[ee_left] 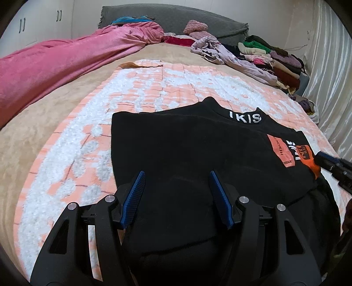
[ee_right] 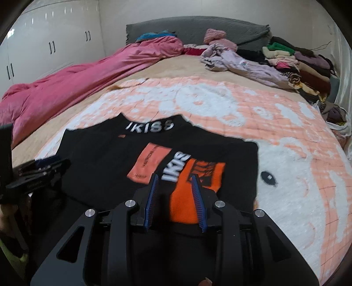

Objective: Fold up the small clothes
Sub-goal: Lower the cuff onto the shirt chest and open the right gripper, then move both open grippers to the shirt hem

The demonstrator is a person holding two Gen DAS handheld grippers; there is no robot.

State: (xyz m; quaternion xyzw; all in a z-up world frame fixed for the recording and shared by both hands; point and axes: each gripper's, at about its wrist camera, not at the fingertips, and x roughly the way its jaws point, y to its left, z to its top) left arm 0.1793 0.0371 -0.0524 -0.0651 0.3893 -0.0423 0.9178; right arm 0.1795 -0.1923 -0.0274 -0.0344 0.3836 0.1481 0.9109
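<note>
A small black top [ee_left: 187, 149] with white "IKISS" lettering at the collar and orange patches lies flat on the orange-and-white blanket [ee_left: 66, 158]. It also shows in the right wrist view [ee_right: 99, 154]. My left gripper [ee_left: 177, 173] is open, its blue pads over the garment's near left part. My right gripper [ee_right: 175, 177] is open over the orange print near the garment's lower right. The right gripper shows at the right edge of the left wrist view [ee_left: 330, 162]. The left gripper shows at the left of the right wrist view [ee_right: 41, 167].
A pink duvet [ee_left: 55, 72] lies along the bed's left side. A crumpled lilac garment [ee_left: 222, 52] and a pile of folded clothes [ee_left: 279, 61] sit at the far right. A grey headboard cushion [ee_left: 176, 19] is at the back, curtains on the right.
</note>
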